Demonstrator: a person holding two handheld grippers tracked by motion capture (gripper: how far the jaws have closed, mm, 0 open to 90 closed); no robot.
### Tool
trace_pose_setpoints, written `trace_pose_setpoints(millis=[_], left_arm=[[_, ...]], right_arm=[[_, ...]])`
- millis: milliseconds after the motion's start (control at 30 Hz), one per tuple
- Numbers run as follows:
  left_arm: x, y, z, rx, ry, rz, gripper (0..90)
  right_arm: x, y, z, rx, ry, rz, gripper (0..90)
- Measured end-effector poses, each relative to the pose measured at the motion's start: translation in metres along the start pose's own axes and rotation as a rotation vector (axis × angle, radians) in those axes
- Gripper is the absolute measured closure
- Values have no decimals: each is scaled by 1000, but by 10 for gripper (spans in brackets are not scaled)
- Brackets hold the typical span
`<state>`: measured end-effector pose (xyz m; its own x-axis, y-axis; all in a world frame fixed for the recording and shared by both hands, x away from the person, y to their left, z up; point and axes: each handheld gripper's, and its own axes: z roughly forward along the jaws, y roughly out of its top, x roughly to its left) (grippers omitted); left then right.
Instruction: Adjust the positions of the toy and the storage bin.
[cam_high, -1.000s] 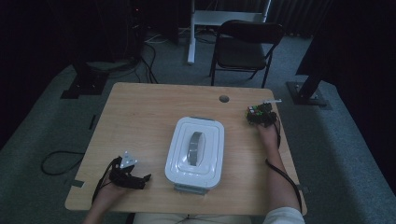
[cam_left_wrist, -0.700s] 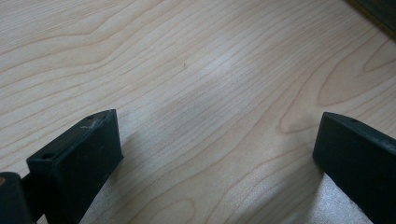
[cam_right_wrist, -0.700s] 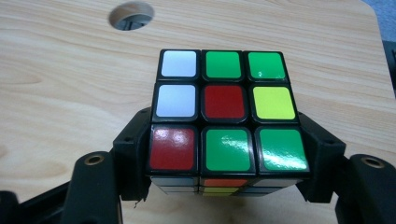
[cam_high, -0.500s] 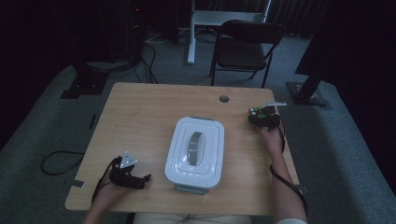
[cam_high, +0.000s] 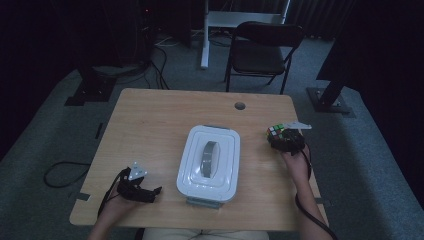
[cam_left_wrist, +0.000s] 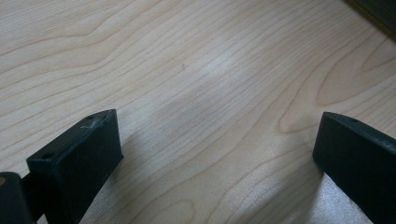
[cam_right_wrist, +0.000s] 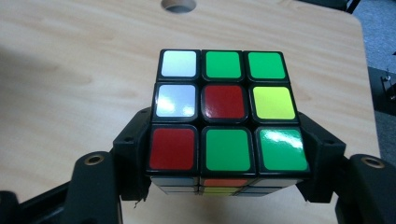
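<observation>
A scrambled puzzle cube (cam_right_wrist: 224, 116) with red, green, white and yellow stickers sits clamped between the black jaws of my right gripper (cam_right_wrist: 224, 168), lifted above the table. From above, the cube (cam_high: 276, 132) and right gripper (cam_high: 286, 140) hang over the table's right side, beside a white lidded box (cam_high: 210, 160) with a grey handle. My left gripper (cam_high: 142, 190) rests near the front left corner of the wooden table (cam_high: 150, 120). Its jaws stand wide apart over bare wood (cam_left_wrist: 210, 107), and the left gripper (cam_left_wrist: 215, 158) holds nothing.
A round cable hole (cam_high: 240, 106) lies at the table's back edge; it shows beyond the cube (cam_right_wrist: 178, 4) too. A dark folding chair (cam_high: 265, 50) stands behind the table. Cables (cam_high: 65, 172) trail on the grey carpet at left.
My right gripper has carried the cube leftward and toward the front, closer to the white box. The left gripper and the box have stayed put.
</observation>
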<state>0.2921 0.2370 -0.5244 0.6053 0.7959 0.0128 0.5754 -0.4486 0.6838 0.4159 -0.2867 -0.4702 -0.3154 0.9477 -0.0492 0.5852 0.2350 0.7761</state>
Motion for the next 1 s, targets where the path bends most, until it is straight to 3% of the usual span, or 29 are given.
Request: trace_pose_setpoints(millis=[467, 1000], left_arm=[[0, 0, 0, 1, 0, -1, 17], [-2, -1, -1, -1, 29, -30, 17]], right_arm=[[21, -41, -36, 21, 22, -48, 337], [19, -85, -58, 82, 4, -6, 337]])
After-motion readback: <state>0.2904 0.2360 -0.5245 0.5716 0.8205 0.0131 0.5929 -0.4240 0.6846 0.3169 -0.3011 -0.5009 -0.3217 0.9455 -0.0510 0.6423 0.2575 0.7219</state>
